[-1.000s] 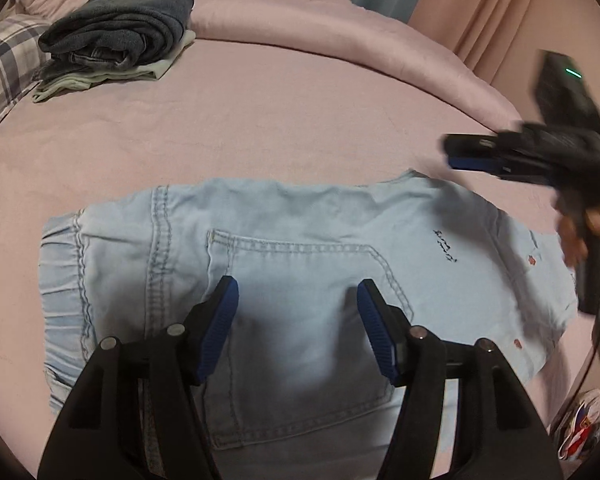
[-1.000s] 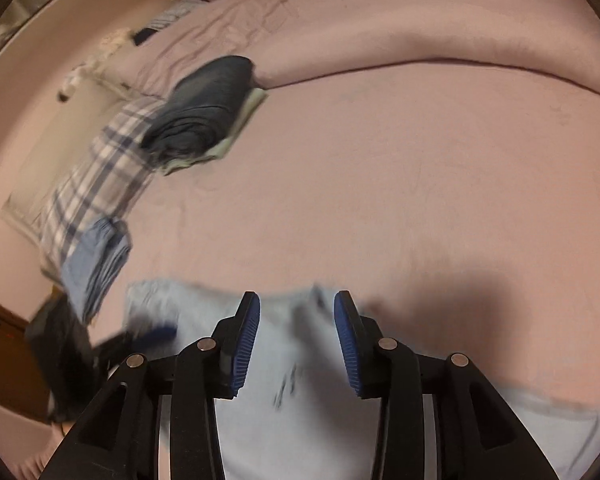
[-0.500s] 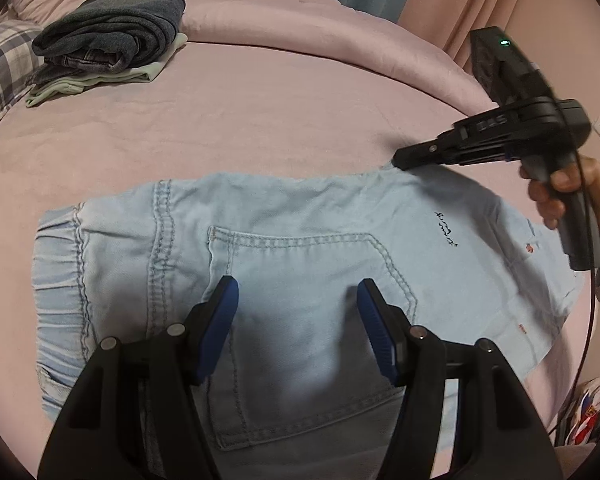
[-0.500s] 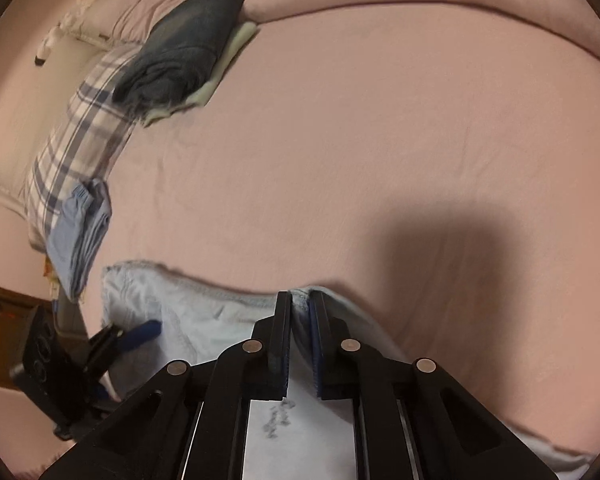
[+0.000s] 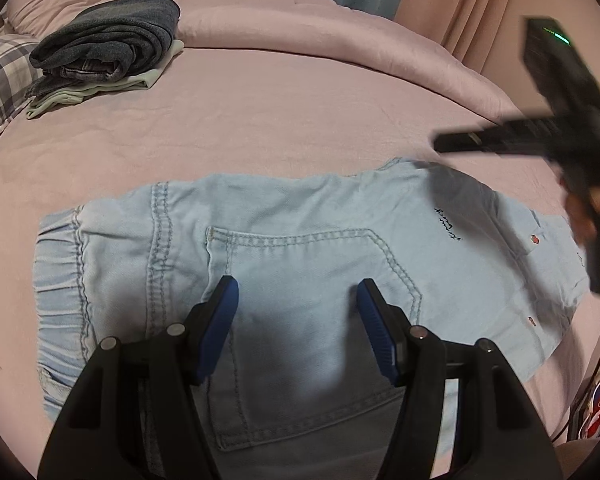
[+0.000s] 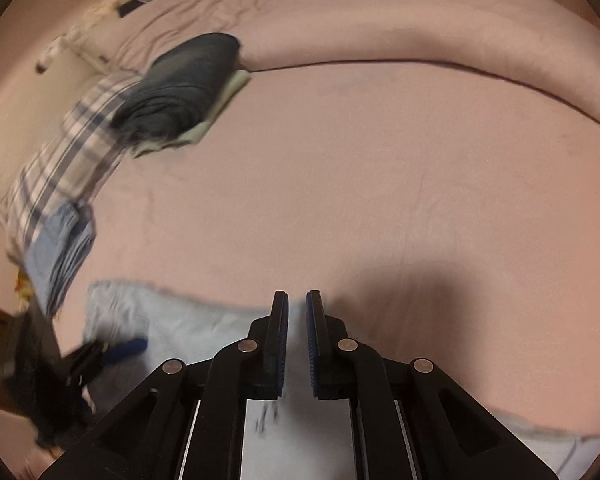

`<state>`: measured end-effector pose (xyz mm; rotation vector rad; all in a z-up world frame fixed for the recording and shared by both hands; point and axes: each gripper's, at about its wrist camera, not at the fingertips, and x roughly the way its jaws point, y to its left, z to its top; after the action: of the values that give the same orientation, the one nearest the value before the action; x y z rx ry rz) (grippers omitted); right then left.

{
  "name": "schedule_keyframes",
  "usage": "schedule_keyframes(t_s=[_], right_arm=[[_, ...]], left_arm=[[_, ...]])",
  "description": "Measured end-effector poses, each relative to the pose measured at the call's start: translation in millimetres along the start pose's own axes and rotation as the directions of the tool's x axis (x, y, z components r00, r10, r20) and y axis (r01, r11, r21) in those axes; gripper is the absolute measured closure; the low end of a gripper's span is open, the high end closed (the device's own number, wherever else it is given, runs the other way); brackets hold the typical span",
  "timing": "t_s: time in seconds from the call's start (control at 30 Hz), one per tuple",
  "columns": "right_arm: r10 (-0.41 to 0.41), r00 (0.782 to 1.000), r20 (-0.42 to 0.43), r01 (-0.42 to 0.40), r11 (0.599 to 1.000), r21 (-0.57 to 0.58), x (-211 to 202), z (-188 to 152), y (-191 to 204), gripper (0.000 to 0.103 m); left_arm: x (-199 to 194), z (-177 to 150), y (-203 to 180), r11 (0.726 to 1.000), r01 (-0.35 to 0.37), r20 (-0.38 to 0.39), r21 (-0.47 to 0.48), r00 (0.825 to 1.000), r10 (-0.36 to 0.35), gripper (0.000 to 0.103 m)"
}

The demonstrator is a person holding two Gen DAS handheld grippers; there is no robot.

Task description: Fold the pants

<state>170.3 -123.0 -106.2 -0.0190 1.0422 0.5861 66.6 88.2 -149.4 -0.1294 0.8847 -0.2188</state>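
While the light-blue denim pants point(image 5: 300, 248) lay spread flat on the pink bed point(image 5: 284, 112), back pocket up and the elastic waistband at the left of the left wrist view, the left tool point(image 5: 296, 312) hung just over the pocket with its blue pads well apart and nothing between them. At the right of that view the right tool point(image 6: 297, 344), gripped by a hand point(image 5: 596, 200), was blurred above the pants' far edge; its own camera showed the pads drawn almost together with only a narrow slit left, and no cloth was caught in them. Well apart, near the pillows, sat a stack of folded dark clothes point(image 5: 108, 48) beside a plaid pillow point(image 5: 0, 72).
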Motion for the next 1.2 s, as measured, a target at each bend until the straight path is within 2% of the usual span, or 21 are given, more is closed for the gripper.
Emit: schedule_keyframes(t_s=[0.1, 0.3, 0.4, 0.73, 0.83, 0.87, 0.93, 0.97, 1.07, 1.2], right_arm=[[-0.042, 0.999, -0.006, 0.041, 0.994, -0.105, -4.7, -33.0, 20.1, 0.095], [-0.154, 0.987, -0.041, 0.135, 0.944, -0.302, 13.2, -91.9, 56.1, 0.095], [-0.225, 0.974, 0.007, 0.211, 0.904, -0.373, 7.5, -112.2, 66.8, 0.095], [-0.168, 0.982, -0.090, 0.139, 0.953, -0.268, -34.2, -145.9, 32.7, 0.094], [-0.138, 0.989, -0.046, 0.128, 0.977, -0.173, -49.9, -136.5, 16.0, 0.093], [-0.144, 0.989, -0.028, 0.138, 0.978, -0.158, -52.0, -133.7, 12.1, 0.092], [-0.179, 0.984, 0.016, 0.180, 0.975, -0.128, -54.3, -122.6, 2.4, 0.072], [-0.181, 0.983, 0.036, 0.184, 0.976, -0.118, -54.6, -117.7, -1.6, 0.069], [-0.138, 0.989, 0.061, 0.143, 0.986, -0.084, -48.7, -102.5, -17.2, 0.067], [-0.139, 0.990, 0.030, 0.140, 0.990, -0.036, -37.4, -107.5, -34.8, 0.067]], left_arm=[[0.0, -0.1, -1.2, 1.000, -0.005, -0.002, 0.003, 1.000, 0.005, 0.041], [0.3, -0.5, -4.3, 1.000, -0.024, -0.004, 0.017, 1.000, 0.025, 0.041], [0.6, -1.1, -6.4, 0.999, -0.038, -0.003, 0.026, 0.999, 0.039, 0.041], [2.2, -0.9, -9.8, 0.997, -0.066, -0.007, 0.033, 0.998, 0.066, 0.041], [2.5, -0.6, -11.3, 0.996, -0.077, -0.012, 0.034, 0.997, 0.077, 0.041], [2.6, -0.6, -11.9, 0.996, -0.081, -0.013, 0.035, 0.997, 0.082, 0.041], [3.0, -0.5, -12.9, 0.995, -0.089, -0.016, 0.036, 0.996, 0.090, 0.041], [3.0, -0.7, -13.4, 0.995, -0.092, -0.016, 0.037, 0.996, 0.093, 0.041], [3.3, -0.7, -13.9, 0.994, -0.101, -0.021, 0.040, 0.995, 0.101, 0.041], [3.5, -0.6, -15.5, 0.993, -0.108, -0.025, 0.039, 0.994, 0.110, 0.041]])
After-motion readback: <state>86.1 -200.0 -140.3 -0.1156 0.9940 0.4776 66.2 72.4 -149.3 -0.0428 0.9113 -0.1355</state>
